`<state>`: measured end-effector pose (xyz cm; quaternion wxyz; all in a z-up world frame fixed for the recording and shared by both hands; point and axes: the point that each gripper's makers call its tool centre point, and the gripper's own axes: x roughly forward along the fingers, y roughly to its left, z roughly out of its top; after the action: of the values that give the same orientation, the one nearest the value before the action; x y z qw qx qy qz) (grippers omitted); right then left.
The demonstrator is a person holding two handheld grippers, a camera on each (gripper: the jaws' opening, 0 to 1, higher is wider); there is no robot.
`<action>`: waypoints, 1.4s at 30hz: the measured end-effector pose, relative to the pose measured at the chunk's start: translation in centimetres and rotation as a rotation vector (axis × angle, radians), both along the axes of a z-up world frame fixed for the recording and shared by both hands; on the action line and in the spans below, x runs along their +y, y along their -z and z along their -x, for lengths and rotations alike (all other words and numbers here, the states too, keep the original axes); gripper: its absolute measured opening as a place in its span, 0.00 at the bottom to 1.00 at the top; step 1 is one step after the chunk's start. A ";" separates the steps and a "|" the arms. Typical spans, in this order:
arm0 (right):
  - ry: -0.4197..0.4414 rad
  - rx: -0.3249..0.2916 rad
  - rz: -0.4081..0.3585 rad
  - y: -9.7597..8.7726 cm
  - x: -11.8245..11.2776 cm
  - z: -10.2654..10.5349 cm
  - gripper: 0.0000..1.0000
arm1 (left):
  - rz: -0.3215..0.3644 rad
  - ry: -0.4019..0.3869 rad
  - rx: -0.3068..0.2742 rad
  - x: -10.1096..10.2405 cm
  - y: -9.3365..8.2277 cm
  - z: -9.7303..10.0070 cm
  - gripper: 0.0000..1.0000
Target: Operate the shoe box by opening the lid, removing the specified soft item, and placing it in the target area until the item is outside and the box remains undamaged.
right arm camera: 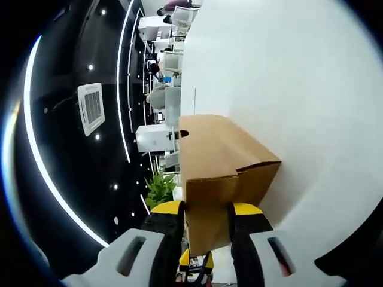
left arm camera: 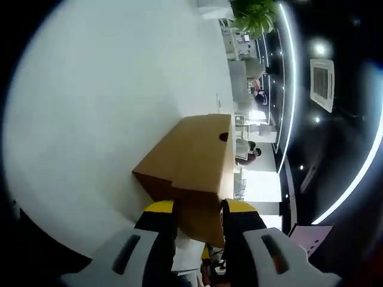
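Note:
A brown cardboard shoe box (left arm camera: pixel 197 152) with its lid down rests on a white table (left arm camera: pixel 108 107); a small round hole marks its far side. In the left gripper view, the left gripper (left arm camera: pixel 197 210) has its yellow-tipped jaws pressed against both sides of the box's near end. The same box (right arm camera: pixel 218 158) appears in the right gripper view from the opposite end. There the right gripper (right arm camera: pixel 207 210) clamps that end between its jaws in the same way. Both views are rolled about a quarter turn. What is inside the box is hidden.
The white table (right arm camera: pixel 299 89) spreads wide around the box. Beyond its edge lie office desks (left arm camera: pixel 242 66), a green plant (left arm camera: pixel 257 15) and a person (left arm camera: pixel 260 95) far off. A dark ceiling with light strips and a vent (right arm camera: pixel 91 107) sits opposite.

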<state>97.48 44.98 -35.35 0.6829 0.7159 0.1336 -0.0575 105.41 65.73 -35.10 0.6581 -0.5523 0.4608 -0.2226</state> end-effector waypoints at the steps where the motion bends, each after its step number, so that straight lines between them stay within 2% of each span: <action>1: 0.002 -0.001 0.002 -0.1 0.0 0.0 0.28 | -0.002 0.000 -0.007 0.1 0.1 0.0 0.30; 4: 0.003 0.007 -0.023 -0.6 0.3 -0.1 0.28 | -0.001 0.001 -0.007 0.1 -0.2 0.1 0.29; 7: 0.035 0.009 -0.004 -1.5 0.5 -0.3 0.28 | -0.003 -0.014 0.009 0.1 -1.1 0.0 0.29; 9: 0.063 -0.003 -0.025 -1.9 0.6 -0.2 0.28 | -0.003 -0.011 0.009 0.2 -1.4 0.0 0.29; 17: 0.085 -0.017 -0.027 -3.0 0.5 -0.1 0.27 | 0.005 -0.019 0.013 0.2 -2.2 0.1 0.29; 23: 0.095 -0.042 -0.028 -4.1 0.3 0.0 0.26 | -0.026 0.033 -0.040 0.1 -3.4 0.2 0.29; 32: 0.075 -0.059 -0.035 -4.6 0.0 -0.1 0.26 | -0.022 0.031 -0.044 0.1 -4.0 0.2 0.29; 34: 0.062 -0.092 -0.029 -5.2 0.1 -0.1 0.25 | -0.010 0.038 -0.064 0.0 -4.6 0.2 0.29; 37: 0.052 -0.096 -0.027 -5.4 -0.1 -0.1 0.24 | -0.019 0.054 -0.095 0.0 -5.0 0.3 0.29; 39: 0.058 -0.100 -0.040 -5.6 -0.2 -0.2 0.24 | -0.075 0.104 -0.145 0.3 -4.7 0.7 0.20; 40: 0.053 -0.099 -0.032 -5.6 -0.2 -0.2 0.24 | -0.104 0.124 -0.148 0.5 -4.3 1.0 0.16; 42: 0.054 -0.096 -0.030 -5.5 -0.2 -0.2 0.24 | -0.093 0.133 -0.148 0.4 -4.5 1.1 0.14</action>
<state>97.64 44.82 -29.81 0.6759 0.7313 0.0822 -0.0397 104.33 66.14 -30.63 0.6989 -0.4715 0.4566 -0.2843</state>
